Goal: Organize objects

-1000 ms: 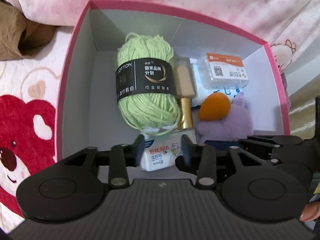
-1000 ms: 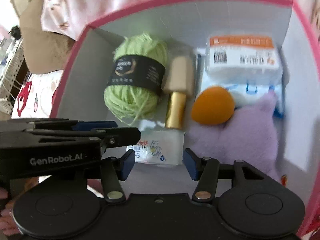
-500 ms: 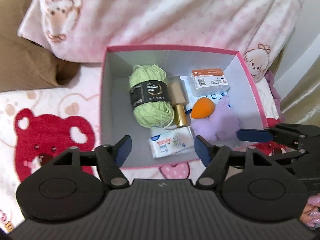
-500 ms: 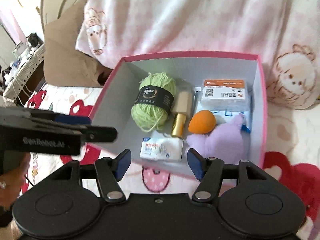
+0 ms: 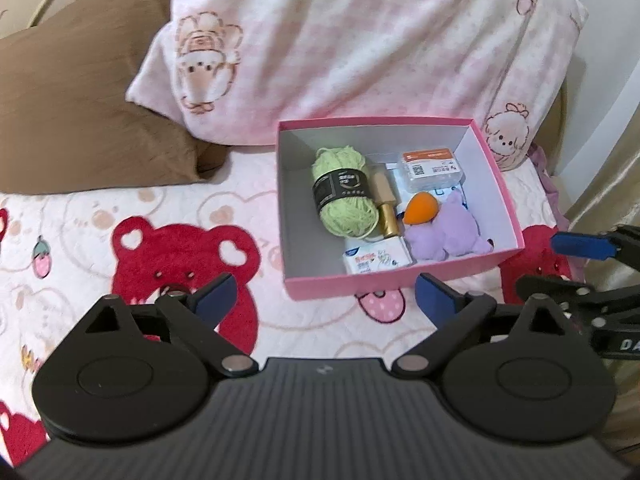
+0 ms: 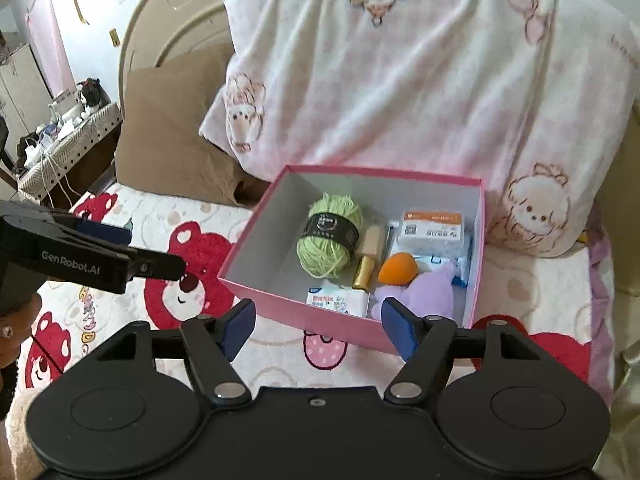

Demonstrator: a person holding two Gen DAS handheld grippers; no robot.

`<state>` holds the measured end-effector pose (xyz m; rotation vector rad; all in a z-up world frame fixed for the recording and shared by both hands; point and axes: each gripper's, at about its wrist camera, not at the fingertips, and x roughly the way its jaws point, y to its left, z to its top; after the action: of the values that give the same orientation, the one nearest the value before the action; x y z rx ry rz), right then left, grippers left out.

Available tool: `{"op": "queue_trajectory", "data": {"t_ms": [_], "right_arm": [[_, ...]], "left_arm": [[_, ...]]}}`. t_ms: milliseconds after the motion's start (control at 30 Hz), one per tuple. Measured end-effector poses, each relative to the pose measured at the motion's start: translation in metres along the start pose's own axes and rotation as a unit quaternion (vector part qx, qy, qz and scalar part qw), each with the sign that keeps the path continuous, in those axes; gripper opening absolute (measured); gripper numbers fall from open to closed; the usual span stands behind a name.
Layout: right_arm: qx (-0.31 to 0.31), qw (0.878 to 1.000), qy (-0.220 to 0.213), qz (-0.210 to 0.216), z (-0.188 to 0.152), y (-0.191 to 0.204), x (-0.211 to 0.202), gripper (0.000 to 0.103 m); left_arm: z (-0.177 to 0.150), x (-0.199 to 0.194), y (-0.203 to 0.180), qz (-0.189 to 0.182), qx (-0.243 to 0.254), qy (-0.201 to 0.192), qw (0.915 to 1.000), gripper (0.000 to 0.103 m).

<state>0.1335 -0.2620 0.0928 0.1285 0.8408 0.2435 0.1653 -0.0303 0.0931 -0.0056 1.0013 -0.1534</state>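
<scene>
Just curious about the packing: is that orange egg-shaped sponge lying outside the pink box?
No, the orange sponge lies inside the pink box, between the gold tube and the purple plush toy.

The pink box [image 6: 320,322] stands open-topped, its left half bare beside the green yarn [image 6: 328,240].

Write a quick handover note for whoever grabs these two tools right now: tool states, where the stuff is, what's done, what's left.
Left tool: open, empty, jaws just been opening, above the blanket.
Right tool: open, empty, jaws also just opening.
Pink box holds the green yarn, gold bottle, orange sponge, purple plush, wipes pack and labelled white packet.
Done: all visible items boxed.
Left: nothing loose in view; no lid seen.
</scene>
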Motion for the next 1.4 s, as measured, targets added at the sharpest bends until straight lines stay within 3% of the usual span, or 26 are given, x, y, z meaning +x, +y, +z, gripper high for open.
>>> {"op": "queue_trajectory", "data": {"t_ms": [300,333,500,733,1400], "right_arm": [[0.003,1.0,0.0,-0.03,-0.017,0.014,-0.031,0.081],[0.004,0.999,0.0,-0.037,-0.019,0.015,-0.032,0.085],[0.012,0.998,0.002,-0.06,-0.03,0.018,-0.032,0.087],[0.03,0.995,-0.006,-0.099,-0.042,0.019,-0.038,0.096],[0.05,0.988,0.023,-0.145,-0.05,0.026,-0.024,0.096]], "left_arm": [[-0.033,-0.029,-0.006,0.027,0.014,0.006,0.9995,0.098],[-0.036,-0.031,-0.007,0.026,0.015,0.005,0.9995,0.098],[-0.048,-0.039,-0.011,-0.006,0.001,-0.002,1.0,0.098],[-0.059,-0.037,-0.018,-0.017,0.004,-0.005,0.9998,0.098],[-0.073,-0.011,0.001,-0.009,-0.006,0.011,0.9999,0.098]]}}
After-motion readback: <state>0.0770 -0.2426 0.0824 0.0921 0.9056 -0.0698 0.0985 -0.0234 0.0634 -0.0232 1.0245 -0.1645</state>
